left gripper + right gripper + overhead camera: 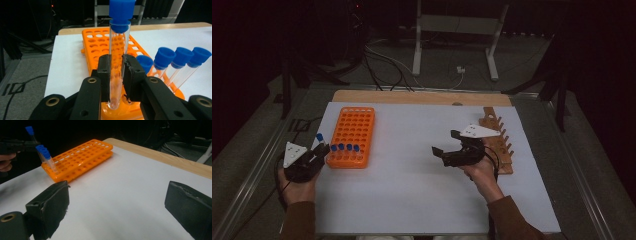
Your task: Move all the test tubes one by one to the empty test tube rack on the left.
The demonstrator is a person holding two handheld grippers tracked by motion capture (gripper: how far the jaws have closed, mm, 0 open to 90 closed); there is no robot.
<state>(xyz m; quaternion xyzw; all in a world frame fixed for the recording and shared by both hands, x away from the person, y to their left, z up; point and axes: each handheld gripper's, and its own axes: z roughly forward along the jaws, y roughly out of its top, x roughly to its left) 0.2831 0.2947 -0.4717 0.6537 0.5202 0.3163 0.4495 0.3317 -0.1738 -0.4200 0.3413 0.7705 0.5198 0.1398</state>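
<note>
We see the left tongs [116, 72] clenched on an upright blue-capped tube [118, 57] over the orange rack's [100, 42] near corner, right tongs [117, 212] released, hand hovering level above the desk [120, 185].

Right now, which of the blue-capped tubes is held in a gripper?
The tube clamped upright in the left gripper, above the orange rack's corner. The other four stand slotted in the rack.

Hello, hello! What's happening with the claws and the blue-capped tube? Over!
Left claw shut on tube, tube's bottom at orange rack's near corner. Right claw open, empty. Nothing in the way.
</note>
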